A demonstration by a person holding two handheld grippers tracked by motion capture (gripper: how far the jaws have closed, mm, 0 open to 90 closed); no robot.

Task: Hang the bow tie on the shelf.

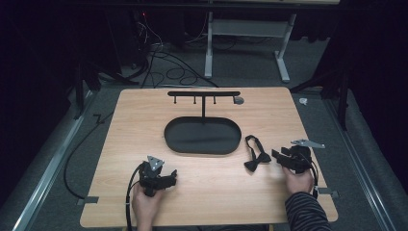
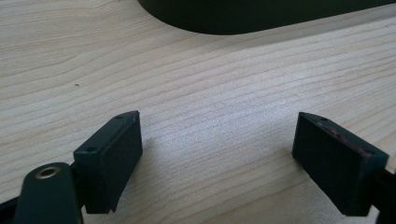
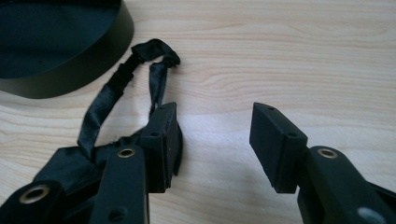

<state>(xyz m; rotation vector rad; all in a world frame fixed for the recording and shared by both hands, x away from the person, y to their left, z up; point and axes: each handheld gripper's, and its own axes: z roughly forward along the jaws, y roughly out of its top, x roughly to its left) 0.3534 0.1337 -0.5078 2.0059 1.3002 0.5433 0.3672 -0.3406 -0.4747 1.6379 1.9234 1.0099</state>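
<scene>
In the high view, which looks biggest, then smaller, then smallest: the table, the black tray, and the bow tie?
1. Table, the biggest by far.
2. Tray, a black oval.
3. Bow tie, the smallest.

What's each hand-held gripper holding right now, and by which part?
Nothing. The left hand-held gripper is open over bare table. The right hand-held gripper is open beside the bow tie, with the tie outside its jaws, not between them.

Left tool (image 1: pixel 172 173), right tool (image 1: pixel 276 154): jaws apart.
</scene>
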